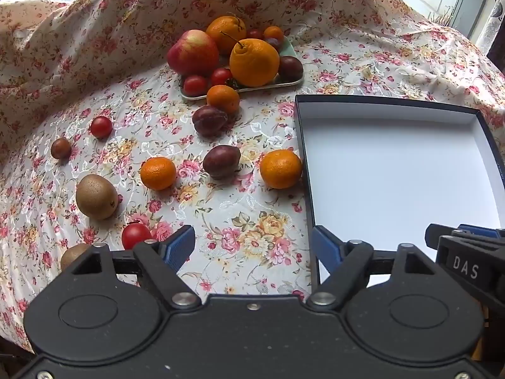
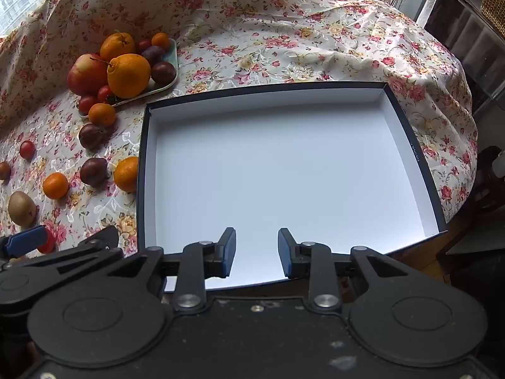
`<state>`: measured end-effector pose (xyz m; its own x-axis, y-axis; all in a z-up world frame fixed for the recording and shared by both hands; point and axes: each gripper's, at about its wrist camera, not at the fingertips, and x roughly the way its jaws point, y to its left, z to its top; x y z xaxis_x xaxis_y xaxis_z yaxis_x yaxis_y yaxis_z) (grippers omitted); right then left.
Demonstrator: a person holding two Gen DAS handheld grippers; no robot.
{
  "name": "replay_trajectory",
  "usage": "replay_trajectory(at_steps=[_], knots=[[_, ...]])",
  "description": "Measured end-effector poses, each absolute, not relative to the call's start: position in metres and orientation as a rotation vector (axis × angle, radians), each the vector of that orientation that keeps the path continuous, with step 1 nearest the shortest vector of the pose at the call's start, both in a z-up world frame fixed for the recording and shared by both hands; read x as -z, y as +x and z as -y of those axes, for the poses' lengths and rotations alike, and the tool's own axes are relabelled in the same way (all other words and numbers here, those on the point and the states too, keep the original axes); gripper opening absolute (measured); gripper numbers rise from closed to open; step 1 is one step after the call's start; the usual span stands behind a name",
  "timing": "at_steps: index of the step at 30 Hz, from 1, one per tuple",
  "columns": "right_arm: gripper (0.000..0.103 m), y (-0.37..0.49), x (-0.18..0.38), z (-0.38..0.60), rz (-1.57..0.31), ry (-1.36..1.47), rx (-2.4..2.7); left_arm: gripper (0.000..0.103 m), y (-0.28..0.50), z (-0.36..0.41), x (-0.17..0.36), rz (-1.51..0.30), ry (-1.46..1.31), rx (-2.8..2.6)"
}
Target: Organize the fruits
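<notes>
Left wrist view shows the task barely begun, as far as can be judged: the shallow rectangular cardboard box with dark outer walls and white inside (image 1: 401,170) holds nothing, while every fruit lies outside it. A pale green rectangular tray (image 1: 292,51) at the back carries a pile: a red-yellow apple (image 1: 192,52), two large stemmed oranges, small tomatoes and dark plums. Loose on the flowered tablecloth (image 1: 252,237) are three small orange mandarins, two purple plums, a brown oval kiwi (image 1: 96,196), round red cherry tomatoes and a small brown fruit; one mandarin (image 1: 280,168) sits just beside the box's left wall.

All sorting seems left to do.

The box lies flat, open side up, its long axis running left to right across the right wrist view. The kiwi stands tilted, long axis leaning up and left.

The left gripper (image 1: 252,248) hovers with jaws spread wide over bare cloth, empty. The right gripper (image 2: 257,251) hangs over the box's near edge, jaws partly apart, nothing between them.
</notes>
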<state>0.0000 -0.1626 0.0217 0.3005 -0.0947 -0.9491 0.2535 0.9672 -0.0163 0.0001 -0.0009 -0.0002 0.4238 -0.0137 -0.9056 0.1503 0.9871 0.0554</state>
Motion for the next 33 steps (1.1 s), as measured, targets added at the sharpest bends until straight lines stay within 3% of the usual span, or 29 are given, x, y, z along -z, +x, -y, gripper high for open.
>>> replay_trajectory(at_steps=[33], knots=[[0.03,0.0004,-0.022,0.1631,-1.246,0.156,0.236,0.081,0.0014,-0.0017,0.0016,-1.14,0.12,0.093]])
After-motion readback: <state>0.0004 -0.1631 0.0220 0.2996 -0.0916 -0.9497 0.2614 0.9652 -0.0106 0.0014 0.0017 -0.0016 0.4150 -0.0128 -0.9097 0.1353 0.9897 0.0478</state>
